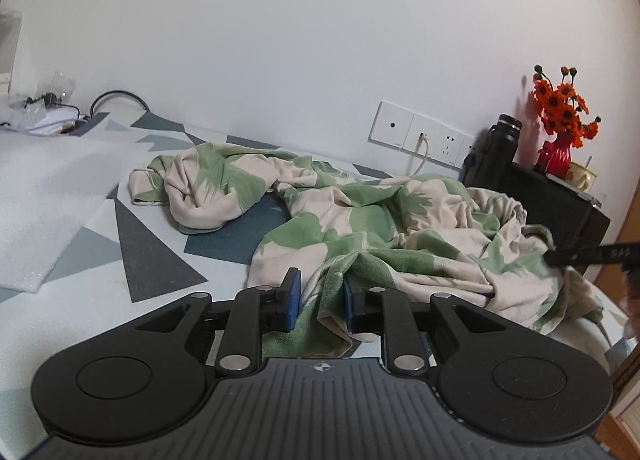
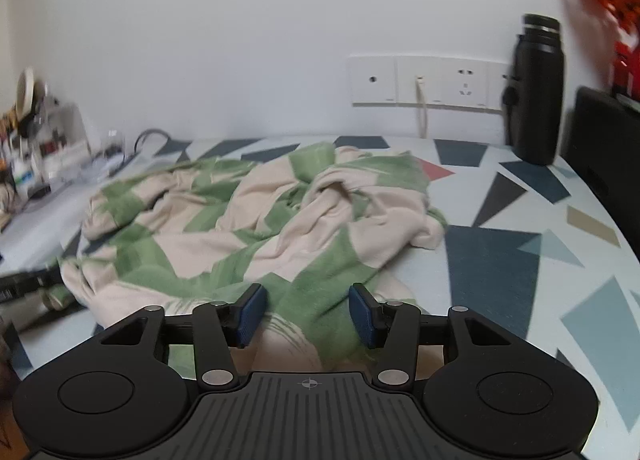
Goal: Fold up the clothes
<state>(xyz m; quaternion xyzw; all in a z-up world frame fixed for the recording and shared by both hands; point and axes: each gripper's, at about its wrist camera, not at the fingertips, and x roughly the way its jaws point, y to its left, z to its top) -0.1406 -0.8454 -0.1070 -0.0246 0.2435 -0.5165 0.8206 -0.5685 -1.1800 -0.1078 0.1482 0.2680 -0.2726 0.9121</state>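
A crumpled cream garment with green leaf print (image 1: pixel 360 220) lies on the patterned table (image 1: pixel 160 260). In the left wrist view my left gripper (image 1: pixel 320 302) is shut on a bunched green fold at the garment's near edge, and the cloth rises in a ridge between the blue pads (image 1: pixel 294 300). In the right wrist view the same garment (image 2: pixel 248 220) spreads ahead. My right gripper (image 2: pixel 307 314) is open, low over the near hem, with cloth lying between its spread fingers. The right gripper's black body (image 1: pixel 592 254) shows at the garment's far right side.
A black bottle (image 2: pixel 538 88) and a black box (image 1: pixel 560 204) with a red vase of orange flowers (image 1: pixel 560 120) stand by the wall at right. Wall sockets with a plugged cable (image 2: pixel 420 100) sit behind. White foam sheet (image 1: pixel 48 196) and clutter (image 2: pixel 36 148) lie at left.
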